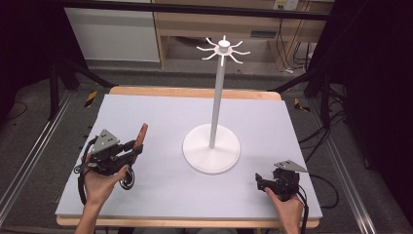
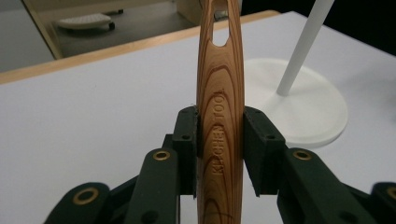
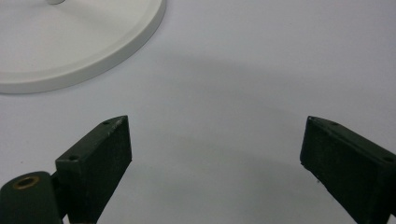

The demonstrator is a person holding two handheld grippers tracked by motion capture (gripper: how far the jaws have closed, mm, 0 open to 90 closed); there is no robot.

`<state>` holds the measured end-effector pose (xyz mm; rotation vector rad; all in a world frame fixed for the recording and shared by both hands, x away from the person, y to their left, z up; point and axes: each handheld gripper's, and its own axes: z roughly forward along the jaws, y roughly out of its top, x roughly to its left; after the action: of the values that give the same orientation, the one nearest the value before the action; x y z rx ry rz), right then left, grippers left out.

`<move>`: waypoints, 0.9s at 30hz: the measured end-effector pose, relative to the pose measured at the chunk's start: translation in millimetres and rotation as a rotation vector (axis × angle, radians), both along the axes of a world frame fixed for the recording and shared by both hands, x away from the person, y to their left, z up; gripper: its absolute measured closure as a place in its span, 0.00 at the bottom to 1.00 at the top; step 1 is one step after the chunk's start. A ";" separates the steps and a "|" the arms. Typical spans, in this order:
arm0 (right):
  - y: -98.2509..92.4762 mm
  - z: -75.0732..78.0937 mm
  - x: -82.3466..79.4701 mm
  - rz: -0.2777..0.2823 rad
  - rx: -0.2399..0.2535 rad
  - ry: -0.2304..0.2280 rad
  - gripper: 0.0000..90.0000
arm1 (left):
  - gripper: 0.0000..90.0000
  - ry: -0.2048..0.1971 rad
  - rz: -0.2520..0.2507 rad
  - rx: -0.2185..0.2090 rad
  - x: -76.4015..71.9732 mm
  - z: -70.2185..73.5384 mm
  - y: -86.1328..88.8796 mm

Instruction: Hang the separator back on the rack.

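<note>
The left gripper is clamped on a wooden kitchen tool: its two matte black, square-edged pads press flat against the tool's narrow sides, in the lower middle of the left gripper view. The jaw arms behind them are smooth black plastic with brass-ringed holes. The wood is glossy and warm brown with bold, curving grain, and the words KITCHEN TOOL are stamped along its face. It is a slim, flattened handle that swells slightly at the grip and tapers toward the top of the frame, where a long oval slot is cut through it.

In the high view the left gripper sits at centre left and the tool rises from it as a short reddish-brown bar, its long axis tilted up and toward the top of the frame, clear of the table.

At lower right of the high view the right gripper rests low on the table, a pale matte sheet over a wooden board; in its own view the ribbed black pads stand wide apart over the bare surface.

Between the hands stands a white stand: a smooth round disc base, a thin straight pole, and curved hooks fanning out at its top.
</note>
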<state>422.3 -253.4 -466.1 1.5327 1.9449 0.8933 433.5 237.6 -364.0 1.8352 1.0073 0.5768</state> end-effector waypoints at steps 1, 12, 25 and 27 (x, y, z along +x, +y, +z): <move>-0.4 0.1 0.0 0.000 -0.001 -0.003 0.10 | 0.75 -0.009 -0.003 -0.010 -1.2 2.1 0.0; -2.0 0.1 -0.8 -0.006 0.004 -0.013 0.10 | 0.75 -0.095 -0.028 -0.052 -5.9 20.5 -9.6; -2.9 -0.2 -2.6 -0.009 0.010 -0.019 0.10 | 0.75 -0.116 -0.028 -0.127 10.5 38.6 -17.9; -3.2 -0.1 -3.0 -0.007 0.010 -0.020 0.10 | 0.75 -0.126 -0.024 -0.131 12.9 42.8 -20.4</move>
<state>419.3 -256.6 -466.1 1.5296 1.9231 0.9133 446.4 217.2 -321.2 1.6731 0.9163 0.5902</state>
